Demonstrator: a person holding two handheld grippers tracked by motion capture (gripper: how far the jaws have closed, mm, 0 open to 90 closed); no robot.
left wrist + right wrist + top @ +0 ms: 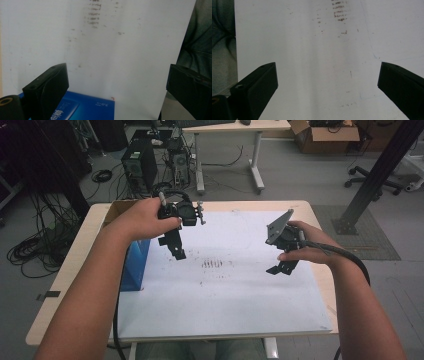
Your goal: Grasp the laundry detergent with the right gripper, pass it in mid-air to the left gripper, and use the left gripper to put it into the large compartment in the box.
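Both hands hold their grippers in the air over a white sheet (225,285) that covers most of the table. My left gripper (176,251) hangs over the sheet's left part, jaws pointing down and toward the person. In the left gripper view it (117,82) is open wide, with nothing between the jaws. My right gripper (281,268) hovers over the right part of the sheet and is also open wide and empty (327,80). A blue box (135,265) lies at the sheet's left edge, and its printed top (85,107) sits just below the left jaw.
Dark smudge marks (212,264) stain the middle of the sheet (93,15) (339,11). A brown cardboard box (116,210) stands at the table's back left. The wooden table edge (65,275) frames the sheet. Computers, cables and another desk stand beyond the table.
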